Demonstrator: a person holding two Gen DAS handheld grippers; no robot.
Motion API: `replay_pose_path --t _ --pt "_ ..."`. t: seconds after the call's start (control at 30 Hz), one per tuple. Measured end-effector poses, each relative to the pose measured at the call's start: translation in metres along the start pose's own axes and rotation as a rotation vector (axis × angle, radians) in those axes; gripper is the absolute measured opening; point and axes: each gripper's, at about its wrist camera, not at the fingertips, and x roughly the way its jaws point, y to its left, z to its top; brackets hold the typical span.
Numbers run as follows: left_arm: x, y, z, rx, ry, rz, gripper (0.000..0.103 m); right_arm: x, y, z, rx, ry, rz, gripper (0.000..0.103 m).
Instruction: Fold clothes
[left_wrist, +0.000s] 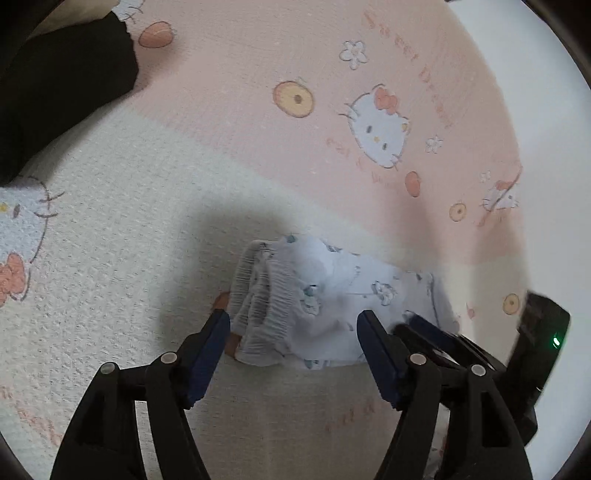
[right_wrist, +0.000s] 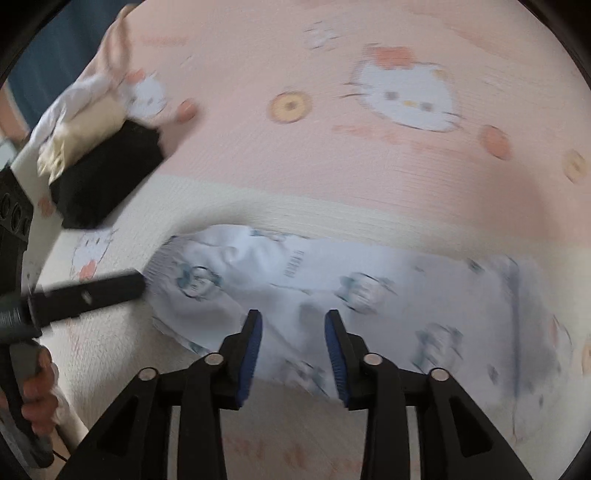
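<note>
Both grippers (left_wrist: 293, 323) (right_wrist: 293, 325) agape (over pale garment (right_wrist: 332, 280)).

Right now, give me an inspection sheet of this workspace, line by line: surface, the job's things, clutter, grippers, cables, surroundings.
Surface: cartoon-cat bedsheet, pink and cream, bare around the garment.
Job's things: pale blue printed garment lying flat, partly folded, elastic waistband bunched at its left end.
Clutter: black folded cloth with a cream item behind it, far left.
Grippers: left gripper open, straddling the waistband end; right gripper open, over the garment's near edge.
Cables: thin dark cord near the person's hand, unclear.
Surroundings: blue surface beyond the sheet; otherwise nothing seen.
</note>
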Motion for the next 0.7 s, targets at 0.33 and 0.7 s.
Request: replay_pose_path --t 0.33,0.7 --pt "0.028 0.029 -0.004 -0.125 0.116 -0.060 0.069 -0.004 0.018 -0.033 -0.175 -0.057 -0.186 0.059" --pt "0.024 0.044 -0.008 -0.174 0.087 -0.170 0.069 0.020 0.061 -0.061 -0.538 -0.055 -0.361 0.059"
